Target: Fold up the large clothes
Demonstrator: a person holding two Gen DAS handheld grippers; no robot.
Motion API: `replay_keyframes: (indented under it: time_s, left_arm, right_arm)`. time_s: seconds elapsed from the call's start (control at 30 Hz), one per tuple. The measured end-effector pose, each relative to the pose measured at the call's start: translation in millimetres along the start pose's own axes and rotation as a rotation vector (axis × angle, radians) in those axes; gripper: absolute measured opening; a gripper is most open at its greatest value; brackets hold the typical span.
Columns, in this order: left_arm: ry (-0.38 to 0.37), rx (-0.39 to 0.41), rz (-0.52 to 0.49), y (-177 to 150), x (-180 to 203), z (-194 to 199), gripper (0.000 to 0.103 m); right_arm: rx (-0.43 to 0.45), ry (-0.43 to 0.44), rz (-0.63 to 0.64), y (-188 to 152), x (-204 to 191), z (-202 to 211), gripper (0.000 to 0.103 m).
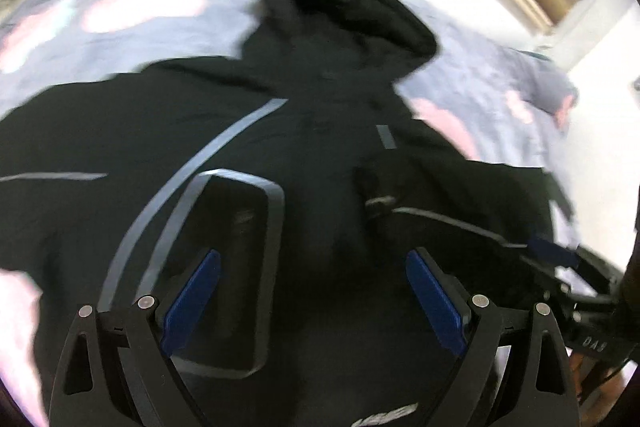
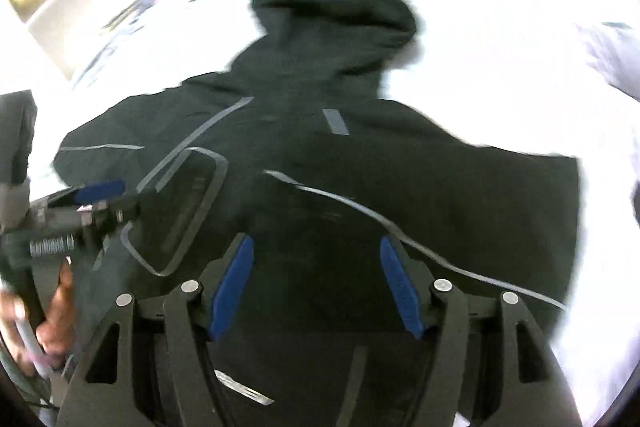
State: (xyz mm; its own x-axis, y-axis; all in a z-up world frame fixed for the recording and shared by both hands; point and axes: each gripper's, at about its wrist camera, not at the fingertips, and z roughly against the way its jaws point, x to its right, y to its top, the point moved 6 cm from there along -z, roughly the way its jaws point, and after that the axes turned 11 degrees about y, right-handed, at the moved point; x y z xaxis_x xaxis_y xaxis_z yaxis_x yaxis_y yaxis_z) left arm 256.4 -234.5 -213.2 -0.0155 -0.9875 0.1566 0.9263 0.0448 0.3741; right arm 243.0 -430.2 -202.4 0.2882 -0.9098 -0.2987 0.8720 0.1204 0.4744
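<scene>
Hovering over black jacket (image 1: 320,147): left gripper (image 1: 312,263), right gripper (image 2: 316,251) spread; lettering unreadable.

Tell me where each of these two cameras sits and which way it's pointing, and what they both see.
Left wrist: sits behind the open left gripper, looking along its fingers at the black hooded jacket spread on a floral bedspread; the right gripper pokes in at right.
Right wrist: sits behind the open right gripper, facing the same jacket; the left gripper and the person's hand show at left.
Shared: jacket, hood away.

Black hooded jacket (image 1: 320,155) on floral bedspread (image 1: 132,7)
</scene>
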Motion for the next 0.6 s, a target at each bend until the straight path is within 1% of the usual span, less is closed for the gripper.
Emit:
replay_keyframes:
  time_s: [0.07, 0.17, 0.27, 0.33, 0.37, 0.4, 0.43, 0.47, 0.5, 0.6]
  left_arm:
    - [-0.081, -0.037, -0.018, 7.8, 16.3, -20.5, 0.095]
    - [-0.143, -0.105, -0.021, 13.8, 31.5, -52.9, 0.095]
    - [-0.179, -0.16, -0.017, 12.0, 44.7, -80.6, 0.095]
    - [-0.171, -0.168, -0.013, 13.9, 50.8, -94.1, 0.093]
    - [-0.169, -0.159, -0.021, 15.0, 54.3, -96.6, 0.086]
    - [-0.169, -0.146, -0.036, 16.2, 58.4, -97.3, 0.073]
    - [-0.162, -0.15, -0.063, 16.7, 63.3, -99.6, 0.038]
    - [-0.164, -0.172, -0.079, 16.9, 67.2, -103.1, 0.02]
    - [-0.163, -0.165, -0.078, 18.7, 68.5, -102.6, 0.019]
    - [-0.157, -0.083, -0.084, 29.9, 66.2, -79.7, 0.017]
  right_arm:
    - [0.008, -0.029, -0.065, -10.6, 24.8, 13.5, 0.068]
    - [0.002, -0.045, -0.162, -22.3, 53.8, 23.4, 0.068]
    - [-0.005, -0.051, -0.232, -32.6, 76.2, 25.1, 0.068]
    - [-0.007, -0.057, -0.244, -37.2, 79.2, 25.7, 0.068]
    - [-0.009, -0.062, -0.246, -38.8, 80.5, 26.1, 0.068]
    - [-0.011, -0.062, -0.246, -40.3, 81.0, 25.4, 0.068]
    - [-0.013, -0.061, -0.247, -41.0, 81.1, 25.0, 0.068]
    - [-0.015, -0.059, -0.246, -40.9, 80.1, 23.5, 0.068]
    - [-0.016, -0.06, -0.244, -39.5, 77.3, 21.8, 0.068]
    - [-0.012, -0.056, -0.236, -35.8, 73.1, 22.5, 0.068]
